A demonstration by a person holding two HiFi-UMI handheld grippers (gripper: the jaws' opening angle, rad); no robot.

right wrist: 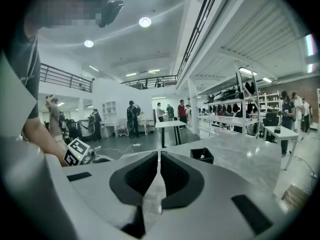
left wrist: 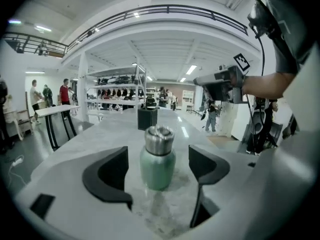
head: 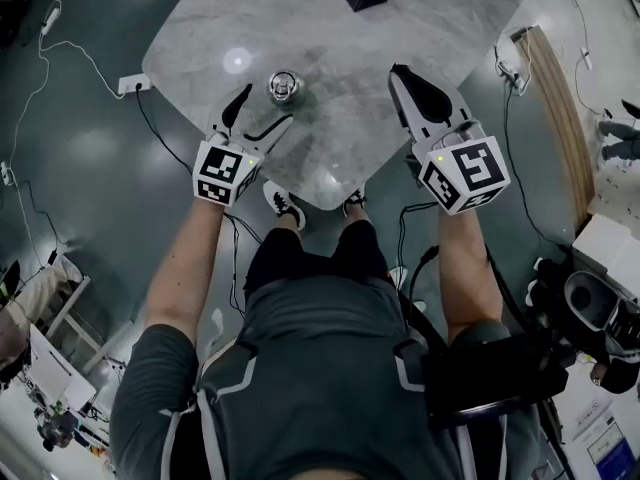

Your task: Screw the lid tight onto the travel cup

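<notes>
The left gripper's (head: 268, 105) jaws stand released, wide apart. The small green metal travel cup (left wrist: 157, 165) stands upright in line with their gap, untouched, its brushed-steel lid (left wrist: 159, 139) already on top. The right gripper's (right wrist: 159, 156) jaws are clenched on nothing, off to the cup's right. The cup sits near the front of the grey marbled table (head: 340, 58), likely so one gripper can steady the body while the other twists the lid.
</notes>
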